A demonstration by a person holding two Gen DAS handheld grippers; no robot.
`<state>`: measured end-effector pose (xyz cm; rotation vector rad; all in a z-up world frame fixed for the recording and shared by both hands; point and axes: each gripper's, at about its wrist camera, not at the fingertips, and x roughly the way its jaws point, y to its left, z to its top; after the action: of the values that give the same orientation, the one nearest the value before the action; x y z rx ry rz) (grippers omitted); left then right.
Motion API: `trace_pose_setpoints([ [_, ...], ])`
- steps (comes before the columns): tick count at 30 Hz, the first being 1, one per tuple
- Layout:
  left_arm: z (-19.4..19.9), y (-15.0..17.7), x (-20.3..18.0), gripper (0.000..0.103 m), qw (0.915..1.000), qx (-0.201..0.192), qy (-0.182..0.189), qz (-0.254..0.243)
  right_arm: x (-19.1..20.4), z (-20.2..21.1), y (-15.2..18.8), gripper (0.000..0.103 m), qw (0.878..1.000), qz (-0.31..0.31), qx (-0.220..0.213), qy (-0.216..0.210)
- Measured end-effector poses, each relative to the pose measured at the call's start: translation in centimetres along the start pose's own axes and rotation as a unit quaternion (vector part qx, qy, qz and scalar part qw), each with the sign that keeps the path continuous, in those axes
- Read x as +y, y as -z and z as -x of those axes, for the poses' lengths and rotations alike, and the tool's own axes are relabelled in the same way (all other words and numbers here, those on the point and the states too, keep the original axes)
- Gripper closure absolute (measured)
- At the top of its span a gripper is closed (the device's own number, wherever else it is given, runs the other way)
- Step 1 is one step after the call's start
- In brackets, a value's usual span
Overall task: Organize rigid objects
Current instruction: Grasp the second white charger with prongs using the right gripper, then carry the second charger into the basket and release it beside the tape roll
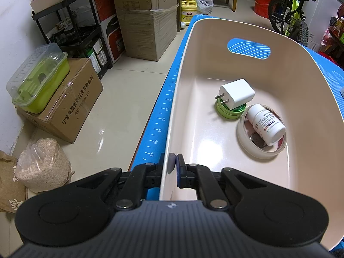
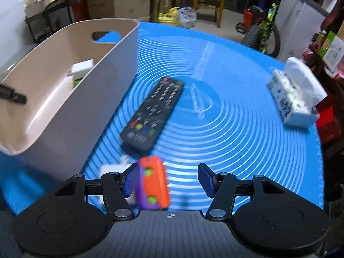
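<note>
Two claws — left [image 1: 173, 163] pinches bin [image 1: 301, 99] rim | right [image 2: 169, 178] spread — toy [image 2: 153, 185] blurred

Open blue mat [image 2: 247, 133] lies clear between the black remote [image 2: 153, 114] and the tissue pack [image 2: 294, 94], while the beige bin [image 2: 71, 107] walls off the left and an orange toy [image 2: 153, 185] crowds the right tool [image 2: 169, 180].
</note>
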<state>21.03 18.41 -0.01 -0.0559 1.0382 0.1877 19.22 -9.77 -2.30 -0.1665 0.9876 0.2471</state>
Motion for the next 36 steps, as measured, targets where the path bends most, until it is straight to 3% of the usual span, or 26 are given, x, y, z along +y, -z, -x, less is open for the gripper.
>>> trace_pose_setpoints([
  [10, 0.0, 0.0, -0.1, 0.093, 1.0000, 0.000, 0.000, 0.000, 4.0, -1.2, 1.1, 0.037, 0.999, 0.037, 0.000, -0.038],
  [18, -0.1, 0.0, -0.2, 0.093, 1.0000, 0.002, 0.001, 0.000, 5.8, -3.2, 0.8, 0.043, 0.999, 0.048, 0.008, -0.024],
  [26, -0.2, 0.0, -0.2, 0.093, 1.0000, 0.002, 0.001, 0.000, 6.9, -3.2, 1.5, 0.052, 0.995, 0.102, -0.006, 0.004],
  [31, -0.2, 0.0, -0.2, 0.093, 1.0000, 0.002, 0.001, 0.000, 6.5, -2.8, 1.5, 0.053, 0.997, 0.081, -0.006, 0.002],
  [36, -0.2, 0.0, -0.2, 0.093, 1.0000, 0.002, 0.001, 0.000, 5.0, -1.1, 1.2, 0.053, 0.998, 0.050, -0.034, 0.007],
])
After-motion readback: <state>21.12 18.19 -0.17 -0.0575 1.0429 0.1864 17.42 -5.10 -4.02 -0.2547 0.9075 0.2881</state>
